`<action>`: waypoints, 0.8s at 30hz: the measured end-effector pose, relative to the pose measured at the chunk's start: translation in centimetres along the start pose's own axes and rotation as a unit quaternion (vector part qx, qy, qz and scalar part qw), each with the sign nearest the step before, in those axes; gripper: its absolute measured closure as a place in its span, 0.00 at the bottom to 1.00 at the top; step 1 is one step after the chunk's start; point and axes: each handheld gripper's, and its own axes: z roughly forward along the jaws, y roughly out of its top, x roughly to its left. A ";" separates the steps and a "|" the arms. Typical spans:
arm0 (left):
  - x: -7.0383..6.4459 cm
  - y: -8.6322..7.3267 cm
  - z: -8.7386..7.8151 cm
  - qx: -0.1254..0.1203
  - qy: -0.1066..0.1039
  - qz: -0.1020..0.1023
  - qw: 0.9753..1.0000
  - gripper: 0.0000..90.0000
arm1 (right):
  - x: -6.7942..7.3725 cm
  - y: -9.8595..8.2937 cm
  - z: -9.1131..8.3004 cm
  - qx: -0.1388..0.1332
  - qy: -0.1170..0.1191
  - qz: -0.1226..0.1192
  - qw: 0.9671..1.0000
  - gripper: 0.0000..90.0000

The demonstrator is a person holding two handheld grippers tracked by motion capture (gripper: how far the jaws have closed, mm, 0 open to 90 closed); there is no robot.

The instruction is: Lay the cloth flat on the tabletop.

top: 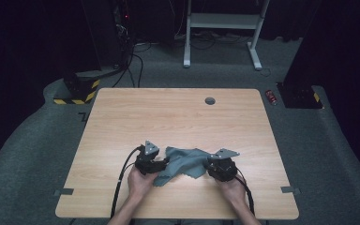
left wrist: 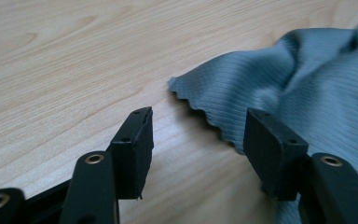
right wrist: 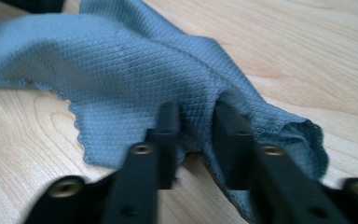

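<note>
Wood-grain table (top: pixel 178 117), crumpled waffle-weave cloth (top: pixel 183 161)

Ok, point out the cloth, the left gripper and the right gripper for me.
cloth (top: pixel 183 161), high view, on the middle of the blue-grey fabric.
left gripper (left wrist: pixel 198 140), left gripper view, midway between its open fingertips, by the cloth's wavy edge.
right gripper (right wrist: pixel 196 122), right gripper view, midway between its fingertips, pinching a fold.
</note>
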 end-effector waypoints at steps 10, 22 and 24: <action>0.0 -0.3 0.8 0.002 0.024 0.024 0.999 0.45 | 0.4 -0.3 -2.0 -0.019 0.001 -0.011 1.000 0.98; 0.0 -0.3 0.8 0.003 0.028 0.023 0.999 0.42 | -0.3 -2.0 -5.5 -0.014 -0.010 0.019 1.000 0.98; 0.0 -0.3 0.8 0.003 0.028 0.022 0.999 0.42 | -0.4 -1.9 -5.6 -0.015 -0.011 0.021 1.000 0.98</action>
